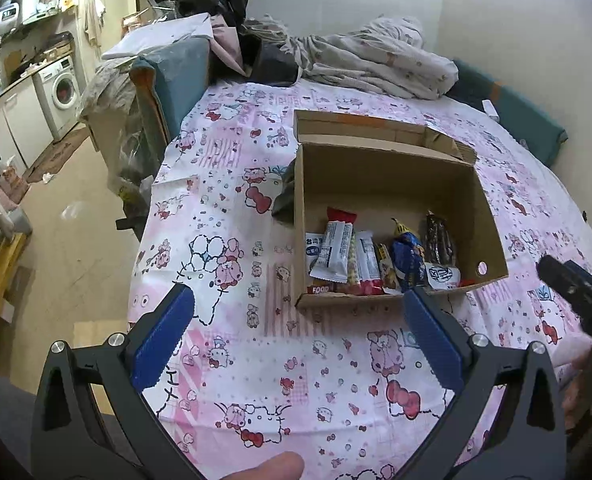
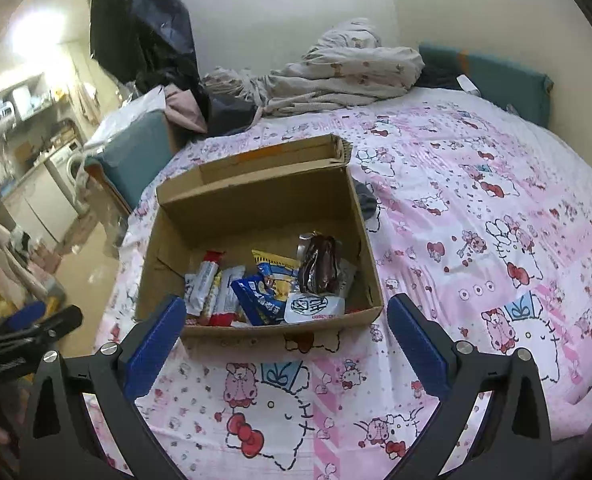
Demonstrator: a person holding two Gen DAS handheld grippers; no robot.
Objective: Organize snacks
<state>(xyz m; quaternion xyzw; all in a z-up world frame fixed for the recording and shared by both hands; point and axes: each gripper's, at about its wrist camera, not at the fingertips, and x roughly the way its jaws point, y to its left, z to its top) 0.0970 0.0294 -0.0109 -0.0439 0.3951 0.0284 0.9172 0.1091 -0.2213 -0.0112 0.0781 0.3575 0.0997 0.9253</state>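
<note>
The bed (image 1: 256, 240) filled most of both views, its pink-and-white cartoon-print sheet (image 2: 476, 220) running out past the lower edges of each frame, so its near side was cut off. At the far end a crumpled pale quilt (image 1: 376, 60) lay heaped against the wall, partly covering a teal cushion (image 2: 496, 76). The kitchen corner with the washing machine (image 1: 62, 92) was small and warped at the left rim, and in the right wrist view it was blurred.

The cardboard box (image 1: 392, 184) sat open on the sheet, its far flap upright, just beyond both pairs of fingertips. A dark object lay against its outer side, mostly hidden by the box wall. The snacks (image 1: 380, 256) lay crowded along the near wall of the box, overlapping, so several wrappers showed only in part: white bars with red ends, a blue-and-yellow packet (image 2: 264, 292), a dark brown wrapper (image 2: 320, 264) and a small white pack (image 2: 314, 306). Their print was too small to read.

The left gripper (image 1: 300, 300) hung wide and held nothing. The right gripper (image 2: 286, 312) also stood spread wide with nothing between its blue pads (image 2: 420, 348).
</note>
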